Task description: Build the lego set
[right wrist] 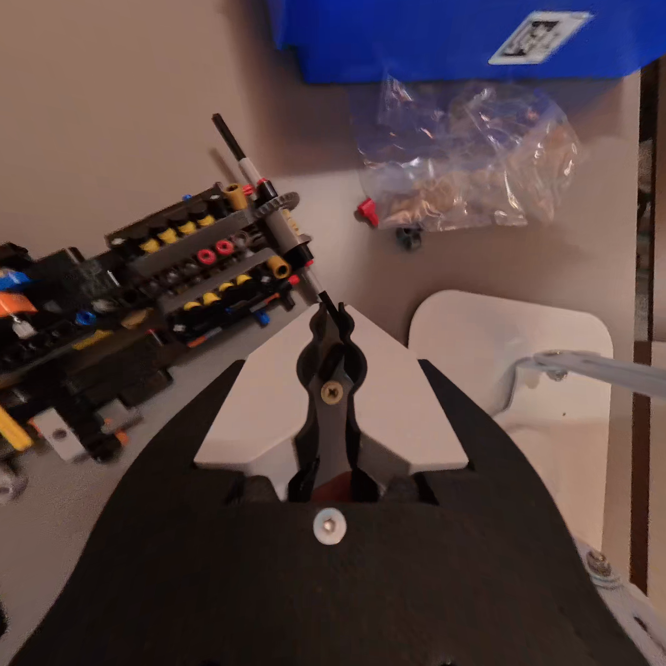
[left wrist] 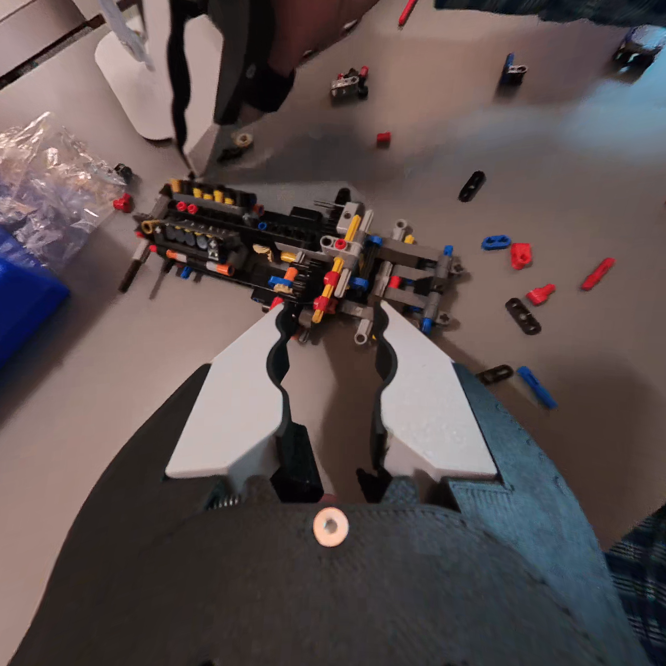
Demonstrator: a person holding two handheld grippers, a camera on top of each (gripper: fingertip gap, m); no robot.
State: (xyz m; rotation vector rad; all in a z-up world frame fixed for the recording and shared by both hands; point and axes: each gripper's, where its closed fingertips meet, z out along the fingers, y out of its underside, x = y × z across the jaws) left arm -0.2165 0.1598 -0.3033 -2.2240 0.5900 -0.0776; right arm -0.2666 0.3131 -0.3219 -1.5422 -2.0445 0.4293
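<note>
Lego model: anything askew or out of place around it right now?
Nothing looks damaged. Loose pieces lie scattered on the table right of the lego model, such as a red piece. The right hand-held gripper grips the black axle sticking out of the model's end.

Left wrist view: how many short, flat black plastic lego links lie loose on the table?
3 black links: one lies up-right of the multicoloured lego model; one right of it, below a red piece; one beside a long blue beam. Others may be hidden.
</note>
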